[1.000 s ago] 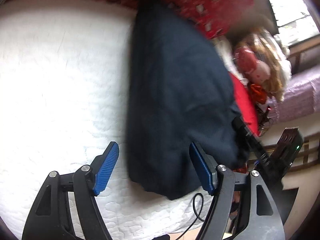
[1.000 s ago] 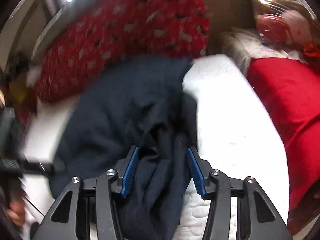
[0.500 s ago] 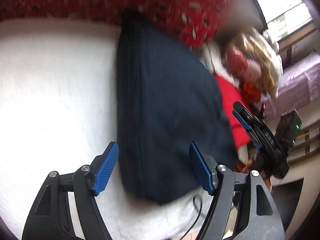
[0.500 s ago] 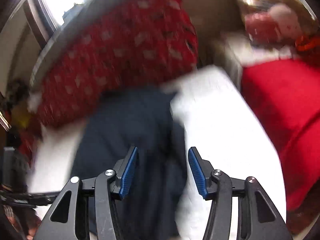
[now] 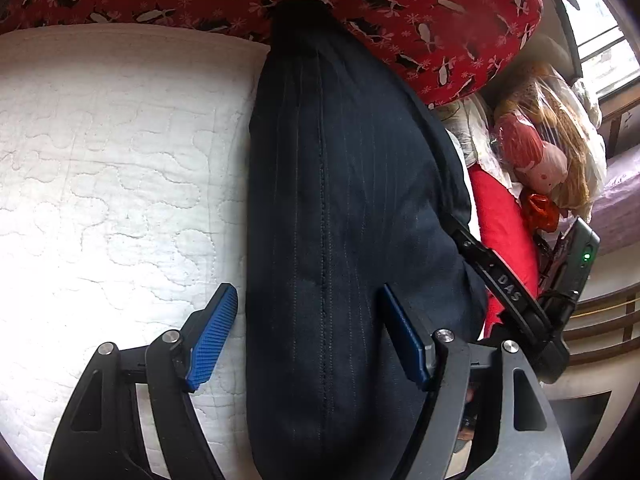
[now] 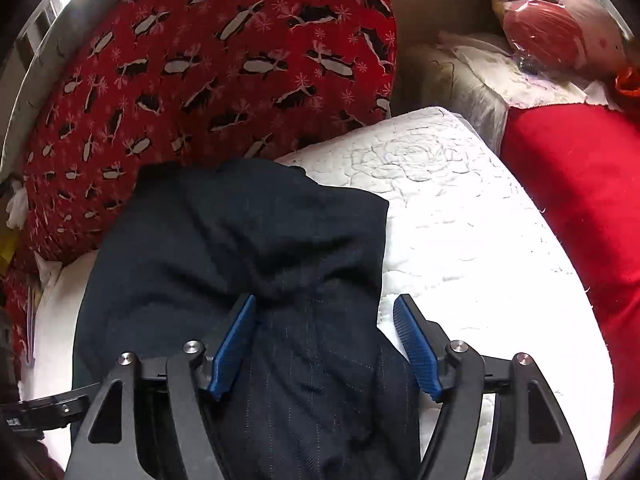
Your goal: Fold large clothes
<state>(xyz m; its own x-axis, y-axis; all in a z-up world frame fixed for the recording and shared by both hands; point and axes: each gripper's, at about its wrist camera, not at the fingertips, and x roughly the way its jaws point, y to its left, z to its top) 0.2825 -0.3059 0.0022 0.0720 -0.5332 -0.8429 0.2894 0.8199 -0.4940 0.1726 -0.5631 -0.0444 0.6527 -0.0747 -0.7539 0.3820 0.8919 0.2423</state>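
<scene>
White quilted bedding (image 5: 120, 168) is filling the scene, a stitched mattress top with clutter crowding its far edges. Lying along it is the dark navy pinstriped garment (image 5: 344, 208), folded into a long band running straight ahead of the left tool (image 5: 308, 336) and passing between its blue pads. That tool is released, jaws standing wide, pads clear of the cloth.

Over on the right tool (image 6: 324, 344), the jaws are opening, and the garment's rumpled end (image 6: 280, 264) is sitting between them, bunched and creased just ahead of the pads.

This fabric is looking soft, limp and light, so it is likely sagging and sliding wherever it is lifted. Best holds, by my reading: the near corners of the band, pinching all layers together so the fold is not slipping apart.

Beyond both tools, the big red penguin-print cushion (image 6: 208, 64) is pressing against the garment's far end and may be blocking a forward fold. To the right tool's right, a plain red pillow (image 6: 576, 200) is bordering the bedding, with a plastic-wrapped doll (image 5: 536, 156) further off.
</scene>
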